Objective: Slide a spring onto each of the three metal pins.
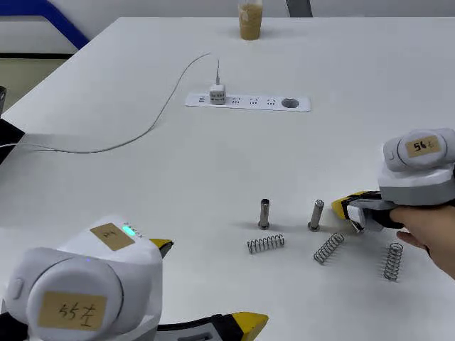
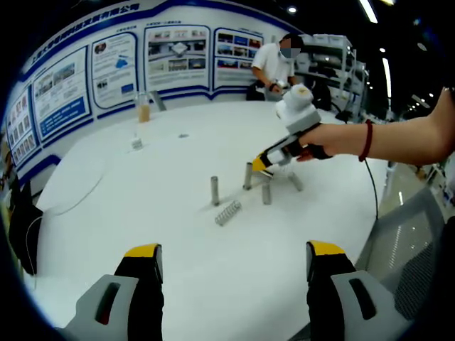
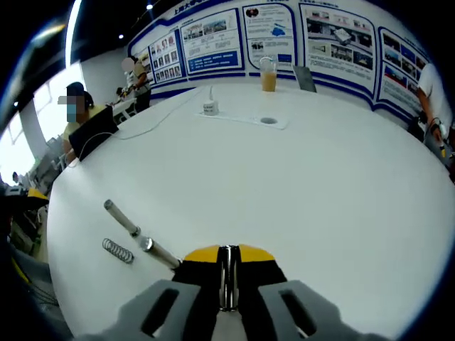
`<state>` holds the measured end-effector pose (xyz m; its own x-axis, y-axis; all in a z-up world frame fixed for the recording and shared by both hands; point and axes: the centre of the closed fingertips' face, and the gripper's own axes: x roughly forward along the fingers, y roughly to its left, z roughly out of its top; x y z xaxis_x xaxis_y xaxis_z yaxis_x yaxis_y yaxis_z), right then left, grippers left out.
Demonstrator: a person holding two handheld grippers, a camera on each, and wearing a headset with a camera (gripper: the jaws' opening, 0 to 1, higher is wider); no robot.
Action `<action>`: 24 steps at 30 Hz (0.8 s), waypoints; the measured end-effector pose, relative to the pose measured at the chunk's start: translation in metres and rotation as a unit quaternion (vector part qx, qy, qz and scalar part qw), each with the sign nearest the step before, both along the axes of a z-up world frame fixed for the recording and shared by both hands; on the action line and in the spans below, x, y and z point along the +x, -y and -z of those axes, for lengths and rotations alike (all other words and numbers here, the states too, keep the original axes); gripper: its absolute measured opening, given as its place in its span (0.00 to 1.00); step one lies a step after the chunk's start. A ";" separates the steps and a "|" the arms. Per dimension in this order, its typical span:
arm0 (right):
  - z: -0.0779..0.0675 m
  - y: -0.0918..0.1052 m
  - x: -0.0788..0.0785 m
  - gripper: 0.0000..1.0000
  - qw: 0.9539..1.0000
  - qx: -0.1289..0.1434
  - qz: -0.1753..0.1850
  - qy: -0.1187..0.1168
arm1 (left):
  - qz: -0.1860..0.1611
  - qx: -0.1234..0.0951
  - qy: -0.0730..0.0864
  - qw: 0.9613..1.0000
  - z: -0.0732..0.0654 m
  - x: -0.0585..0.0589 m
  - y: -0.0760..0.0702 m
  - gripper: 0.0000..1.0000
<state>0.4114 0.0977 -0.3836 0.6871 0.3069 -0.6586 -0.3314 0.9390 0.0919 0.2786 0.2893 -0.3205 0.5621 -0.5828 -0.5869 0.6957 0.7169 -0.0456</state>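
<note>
While right gripper (image 1: 345, 209) clamps a pin (image 3: 226, 278): keep it upright, steady.
Left gripper (image 2: 233, 251): jaws apart; fetch nearest spring (image 1: 266, 244), align coil over tip.

The left tool (image 1: 206, 284) is built with a rounded white-grey housing and black jaws capped in yellow. A tan sticker (image 1: 71, 311) is stuck on its round end (handwritten, beginning "55"), a second sticker (image 1: 112, 236) is set on top, and a small green light (image 1: 129, 230) is lit beside it. The right tool (image 1: 348, 209) is made alike and carries a similar tan label (image 1: 422, 146). A red cord bracelet (image 2: 367, 141) is worn on the wrist behind the right hand (image 1: 426, 231).
</note>
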 end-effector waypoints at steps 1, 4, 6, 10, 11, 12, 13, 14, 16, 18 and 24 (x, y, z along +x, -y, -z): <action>-0.002 0.001 -0.001 0.09 1.000 0.000 0.001 0.002 | 0.000 -0.001 0.001 1.000 0.000 0.000 0.000 0.84; -0.009 0.004 -0.004 0.09 1.000 0.003 0.005 0.008 | 0.001 -0.003 0.003 1.000 -0.002 0.000 0.002 0.84; -0.014 0.007 -0.007 0.09 1.000 0.008 0.009 0.015 | 0.001 -0.002 0.004 1.000 -0.002 0.000 0.002 0.84; -0.019 0.011 -0.013 0.09 1.000 0.011 0.016 0.021 | 0.001 -0.004 0.005 1.000 -0.003 0.000 0.001 0.84; -0.020 0.011 -0.014 0.09 1.000 0.011 0.016 0.022 | 0.001 -0.004 0.006 1.000 -0.003 0.000 0.001 0.84; -0.022 0.012 -0.015 0.09 1.000 0.011 0.016 0.023 | 0.001 -0.004 0.006 1.000 -0.004 0.000 0.001 0.84; -0.023 0.013 -0.017 0.09 0.999 0.010 0.017 0.025 | 0.000 -0.004 0.006 1.000 -0.004 0.000 0.001 0.84; -0.024 0.013 -0.018 0.09 0.999 0.011 0.018 0.026 | 0.001 -0.005 0.007 1.000 -0.004 0.000 0.001 0.84; -0.026 0.014 -0.020 0.09 0.999 0.011 0.020 0.028 | 0.004 -0.006 0.009 1.000 -0.006 -0.001 0.003 0.84; -0.028 0.015 -0.023 0.09 0.999 0.010 0.021 0.029 | 0.005 -0.006 0.011 1.000 -0.007 -0.002 0.004 0.84; -0.032 0.017 -0.030 0.09 0.999 0.003 0.020 0.037 | 0.008 -0.007 0.015 1.000 -0.009 -0.002 0.006 0.84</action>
